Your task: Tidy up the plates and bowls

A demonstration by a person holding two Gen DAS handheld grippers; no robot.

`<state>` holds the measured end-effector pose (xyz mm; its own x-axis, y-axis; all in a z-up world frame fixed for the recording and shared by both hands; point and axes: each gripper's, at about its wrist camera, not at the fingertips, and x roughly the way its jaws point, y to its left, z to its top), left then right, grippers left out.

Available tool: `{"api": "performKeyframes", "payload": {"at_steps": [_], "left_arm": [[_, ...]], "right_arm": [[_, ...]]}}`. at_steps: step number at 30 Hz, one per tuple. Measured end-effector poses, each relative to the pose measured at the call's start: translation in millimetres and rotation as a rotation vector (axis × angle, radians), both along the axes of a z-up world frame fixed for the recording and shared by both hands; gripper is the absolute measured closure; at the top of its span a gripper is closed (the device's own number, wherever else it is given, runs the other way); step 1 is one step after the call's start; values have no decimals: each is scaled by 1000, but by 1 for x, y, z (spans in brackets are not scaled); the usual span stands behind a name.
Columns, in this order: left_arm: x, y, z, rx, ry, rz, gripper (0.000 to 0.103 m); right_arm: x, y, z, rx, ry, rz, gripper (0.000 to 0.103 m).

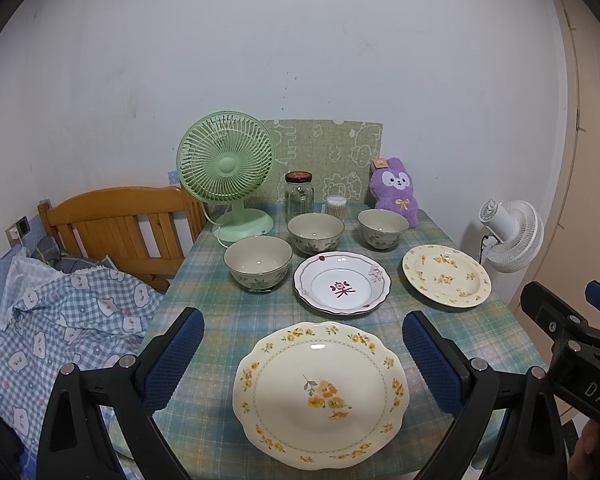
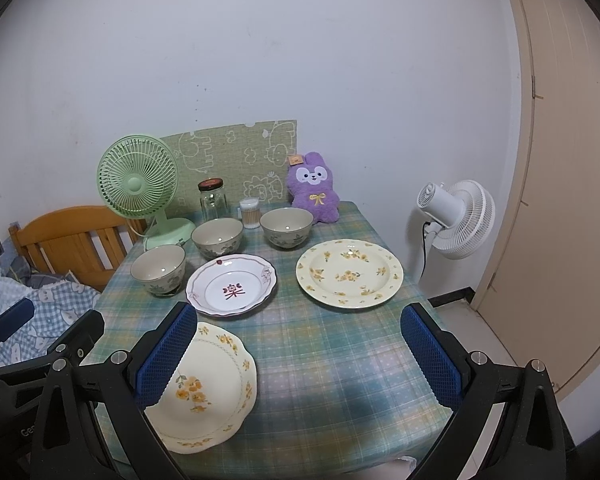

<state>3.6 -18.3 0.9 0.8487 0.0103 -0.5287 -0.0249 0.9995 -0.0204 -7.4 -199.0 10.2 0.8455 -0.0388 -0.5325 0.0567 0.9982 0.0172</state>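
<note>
Table (image 1: 228, 312): checked cloth, carries all the crockery.
Near plate (image 1: 320, 396): largest, yellow flowers, at front edge; stiff, glazed, likely slippery and breakable; grip at scalloped rim.
Right plate (image 2: 350, 272): yellow flowers, far right.
White plate (image 1: 342, 283): centre, red motif.
Bowls (image 1: 258, 262): three in a back row, apart; probably heavier, take by the rim.
Left gripper (image 1: 302, 356): wide open, empty, above near plate.
Right gripper (image 2: 298, 356): wide open, empty.

Even, soft indoor light, sharp focus, strong fisheye bending, dark vignetted corners

White wall (image 1: 300, 40); wood headboard (image 1: 120, 224)
</note>
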Motion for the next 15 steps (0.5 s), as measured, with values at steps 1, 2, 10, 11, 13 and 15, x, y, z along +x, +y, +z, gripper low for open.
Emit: {"api": "performKeyframes", "payload": {"at_steps": [1, 2, 10, 11, 13, 15], "left_arm": [[0, 0, 1, 1, -1, 0, 3], [0, 0, 1, 3, -2, 1, 3], [-1, -2, 1, 16, -14, 4, 4], [0, -2, 1, 17, -15, 4, 4], [-1, -2, 1, 18, -18, 4, 4], [-1, -3, 0, 21, -20, 5, 5]], "right_arm": [[0, 0, 0, 0, 0, 0, 1], [0, 0, 0, 0, 1, 1, 1], [0, 1, 0, -1, 1, 5, 1], [0, 1, 0, -1, 1, 7, 1], [-1, 1, 1, -3, -1, 8, 1], [0, 1, 0, -3, -1, 10, 2]]}}
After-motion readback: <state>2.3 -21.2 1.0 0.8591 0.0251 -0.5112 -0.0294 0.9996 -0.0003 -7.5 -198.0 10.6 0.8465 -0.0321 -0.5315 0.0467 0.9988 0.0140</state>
